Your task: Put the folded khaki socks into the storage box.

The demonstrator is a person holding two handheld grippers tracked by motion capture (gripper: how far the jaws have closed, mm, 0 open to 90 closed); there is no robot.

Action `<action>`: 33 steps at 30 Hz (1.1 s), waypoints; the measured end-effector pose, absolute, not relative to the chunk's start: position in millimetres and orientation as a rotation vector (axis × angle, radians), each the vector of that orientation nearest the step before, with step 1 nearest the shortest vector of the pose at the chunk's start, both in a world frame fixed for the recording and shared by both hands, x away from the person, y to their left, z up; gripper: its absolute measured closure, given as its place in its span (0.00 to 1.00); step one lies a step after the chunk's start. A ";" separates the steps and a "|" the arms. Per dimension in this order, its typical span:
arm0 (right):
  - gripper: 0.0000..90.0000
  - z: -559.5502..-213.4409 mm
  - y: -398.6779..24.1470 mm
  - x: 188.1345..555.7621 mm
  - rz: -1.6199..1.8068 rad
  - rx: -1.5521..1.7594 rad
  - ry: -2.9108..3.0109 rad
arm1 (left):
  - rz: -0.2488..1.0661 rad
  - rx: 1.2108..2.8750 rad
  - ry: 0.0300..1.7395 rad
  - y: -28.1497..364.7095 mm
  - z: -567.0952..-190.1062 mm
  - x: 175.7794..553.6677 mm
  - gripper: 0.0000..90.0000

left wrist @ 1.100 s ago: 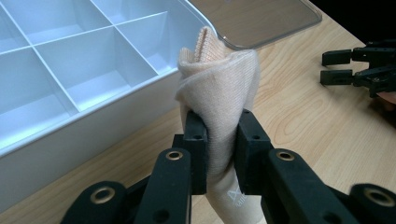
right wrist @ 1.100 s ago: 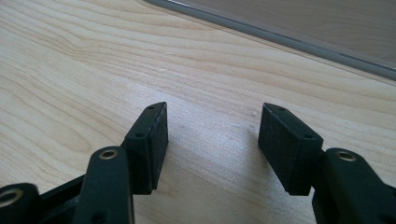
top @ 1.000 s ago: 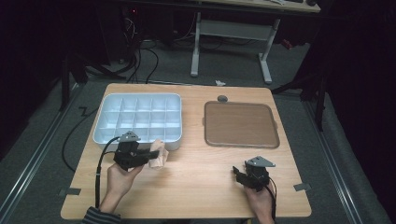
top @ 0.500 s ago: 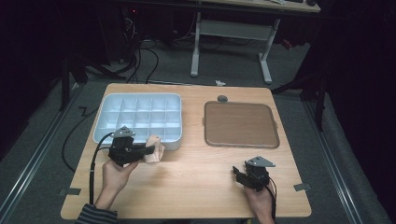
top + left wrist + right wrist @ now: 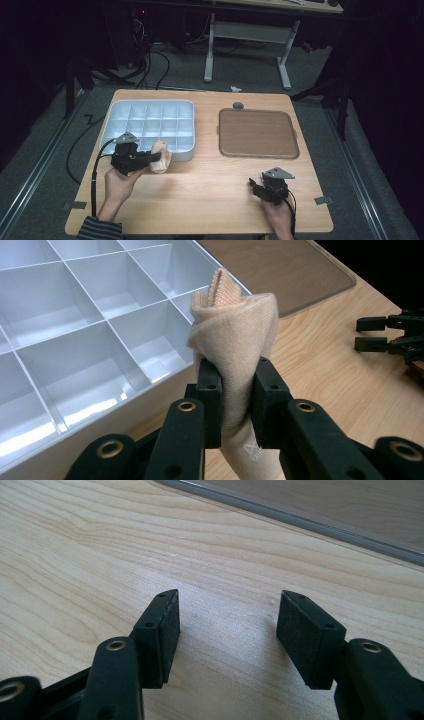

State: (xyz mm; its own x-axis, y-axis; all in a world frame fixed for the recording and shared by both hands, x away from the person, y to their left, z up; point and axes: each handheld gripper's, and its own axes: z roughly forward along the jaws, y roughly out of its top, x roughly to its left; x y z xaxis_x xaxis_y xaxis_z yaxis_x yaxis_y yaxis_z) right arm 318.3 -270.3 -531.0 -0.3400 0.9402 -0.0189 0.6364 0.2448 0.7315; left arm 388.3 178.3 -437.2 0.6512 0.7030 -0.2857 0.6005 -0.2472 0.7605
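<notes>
The left hand-held gripper [image 5: 159, 158] is clamping a rolled beige sock [image 5: 235, 340], its two black pads pressing on the cloth from either side while the roll is standing up between them. In the high view the sock [image 5: 161, 155] is sitting just in front of the near right corner of the white compartment tray [image 5: 145, 106], touching or nearly touching its wall; the view is too small to settle which. The tray is lying on the left half of the wooden table [image 5: 210, 200], and its grid of compartments is showing bare white floors, with nothing lying in any cell that can be seen. In the left gripper view the nearest cells [image 5: 75, 370] are likewise showing bare bottoms beside the sock. A shallow brown tray [image 5: 257, 132] is lying on the right half of the table, well apart from the white one, and its flat inside is holding nothing either. The right hand-held gripper [image 5: 256, 186] is resting near the table's front right, its jaws standing apart over bare wood with nothing between them, the brown tray's rim [image 5: 300, 517] lying beyond them.
</notes>
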 end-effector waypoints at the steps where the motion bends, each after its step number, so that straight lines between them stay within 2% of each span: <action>1: 0.47 -531.0 -270.3 318.2 0.882 1.438 2.064 | 0.137 1.942 1.025 178.8 -437.4 388.7 0.86; 33: 0.47 -531.1 -270.4 318.3 0.881 1.434 2.064 | 0.183 1.941 1.076 198.6 -420.9 417.1 0.86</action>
State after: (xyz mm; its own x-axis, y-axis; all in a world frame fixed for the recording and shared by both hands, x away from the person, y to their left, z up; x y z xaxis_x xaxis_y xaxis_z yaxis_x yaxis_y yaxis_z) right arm 318.3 -270.4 -531.1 -0.3408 0.9399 -0.0205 0.6354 0.2464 0.7318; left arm 417.1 198.6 -420.9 0.6134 0.7429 -0.2679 0.6129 -0.2340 0.7547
